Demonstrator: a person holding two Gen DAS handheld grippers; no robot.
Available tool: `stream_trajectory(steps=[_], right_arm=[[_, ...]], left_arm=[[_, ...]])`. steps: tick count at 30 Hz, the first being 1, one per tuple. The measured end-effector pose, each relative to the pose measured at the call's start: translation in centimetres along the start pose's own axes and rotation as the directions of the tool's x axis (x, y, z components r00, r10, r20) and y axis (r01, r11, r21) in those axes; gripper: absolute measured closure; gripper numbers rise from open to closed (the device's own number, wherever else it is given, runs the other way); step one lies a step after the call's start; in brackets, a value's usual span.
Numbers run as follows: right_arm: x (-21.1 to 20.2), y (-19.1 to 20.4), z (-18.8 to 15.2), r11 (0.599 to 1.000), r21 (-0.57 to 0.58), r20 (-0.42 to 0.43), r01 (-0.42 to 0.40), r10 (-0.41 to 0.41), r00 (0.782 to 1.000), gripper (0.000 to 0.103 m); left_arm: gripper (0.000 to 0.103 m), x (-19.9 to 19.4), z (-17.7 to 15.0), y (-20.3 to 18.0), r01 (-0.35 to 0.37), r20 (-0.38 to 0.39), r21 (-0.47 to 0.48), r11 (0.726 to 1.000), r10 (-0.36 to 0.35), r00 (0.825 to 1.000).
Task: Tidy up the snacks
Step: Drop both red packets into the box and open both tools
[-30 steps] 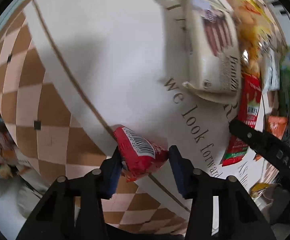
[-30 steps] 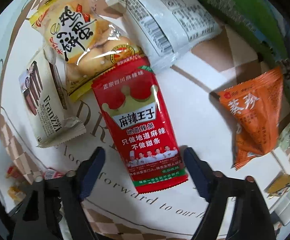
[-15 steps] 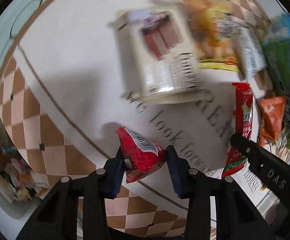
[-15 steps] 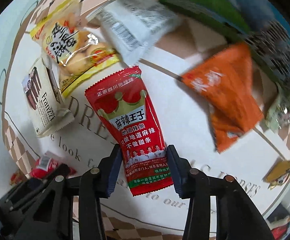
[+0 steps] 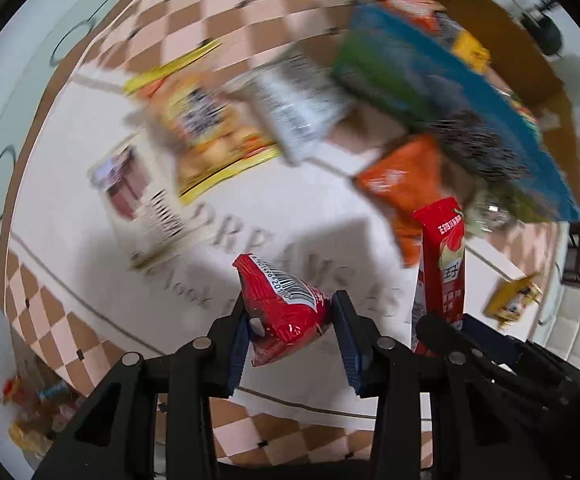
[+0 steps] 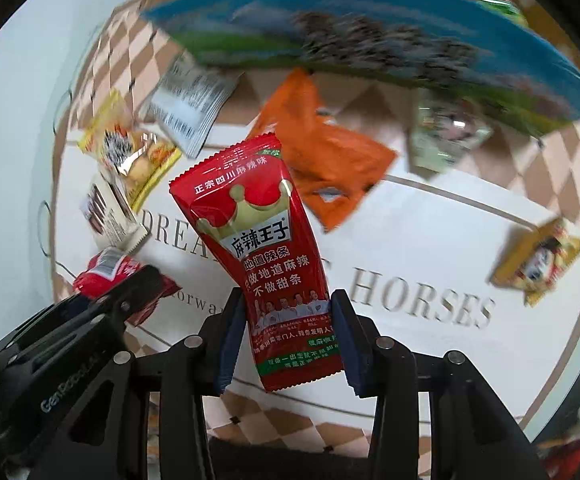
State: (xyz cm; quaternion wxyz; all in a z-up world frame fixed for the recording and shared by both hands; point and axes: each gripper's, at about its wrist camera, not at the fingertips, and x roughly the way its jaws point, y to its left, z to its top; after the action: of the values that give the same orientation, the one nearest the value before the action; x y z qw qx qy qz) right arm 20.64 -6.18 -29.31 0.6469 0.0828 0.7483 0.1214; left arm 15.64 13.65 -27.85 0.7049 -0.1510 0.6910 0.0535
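Both tools same build: black plastic frames, angular struts w/ triangular cut-outs, round silver screw heads at the pivots. Left gripper (image 5: 290, 334): two dark-blue ribbed pads (image 5: 237, 344) on black fingers, four screws showing across the linkage. Right gripper (image 6: 288, 336): identical, blue pads (image 6: 348, 344) w/ fine ridges. In right wrist view the left tool's body at lower left carries pale raised lettering, approx "GenRobot", part blurred. No hands or sleeves visible.
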Motion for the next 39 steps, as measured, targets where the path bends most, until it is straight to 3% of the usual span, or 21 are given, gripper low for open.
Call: stream_trajectory(steps=[6, 12, 16, 22, 26, 30, 34, 39], right_arm=[[-7.2, -4.2, 0.0, 0.992, 0.097, 0.102, -0.082, 0.073, 0.992, 0.058], [-15.1, -7.6, 2.8, 0.971, 0.166, 0.248, -0.170, 0.126, 0.961, 0.058], [-17.7, -9.8, 6.9, 0.958, 0.215, 0.306, -0.191, 0.120, 0.944, 0.058], [-16.7, -12.4, 13.5, 0.940, 0.300, 0.307, -0.163, 0.067, 0.949, 0.058], [-14.0, -14.0, 16.5, 0.922, 0.358, 0.254, -0.150, 0.058, 0.965, 0.058], [-11.0, -15.0, 18.3, 0.912, 0.390, 0.203, -0.125, 0.047, 0.978, 0.058], [-8.3, -15.5, 19.6, 0.912, 0.400, 0.168, -0.093, 0.027, 0.985, 0.058], [-4.9, -16.4, 21.0, 0.910, 0.406, 0.104, -0.081, 0.042, 0.994, 0.053]], left_arm=[[0.066, -3.9, 0.0, -1.0, 0.087, 0.040, 0.119, 0.989, -0.092, 0.995], [0.066, -9.4, 5.7, -6.3, 0.162, 0.081, 0.240, 0.957, -0.186, 0.979], [0.066, -10.7, 10.3, -10.0, 0.141, 0.106, 0.296, 0.945, -0.179, 0.978], [0.066, -7.4, 16.5, -13.6, 0.116, 0.039, 0.320, 0.940, -0.136, 0.990], [0.066, -3.1, 18.9, -14.2, 0.127, -0.080, 0.311, 0.942, -0.108, 0.991], [0.066, 0.8, 20.3, -13.9, 0.125, -0.169, 0.280, 0.952, -0.079, 0.982], [0.065, 4.2, 20.8, -13.3, 0.153, -0.262, 0.233, 0.960, -0.090, 0.961], [0.064, 6.6, 20.8, -12.7, 0.106, -0.300, 0.228, 0.968, -0.034, 0.953]])
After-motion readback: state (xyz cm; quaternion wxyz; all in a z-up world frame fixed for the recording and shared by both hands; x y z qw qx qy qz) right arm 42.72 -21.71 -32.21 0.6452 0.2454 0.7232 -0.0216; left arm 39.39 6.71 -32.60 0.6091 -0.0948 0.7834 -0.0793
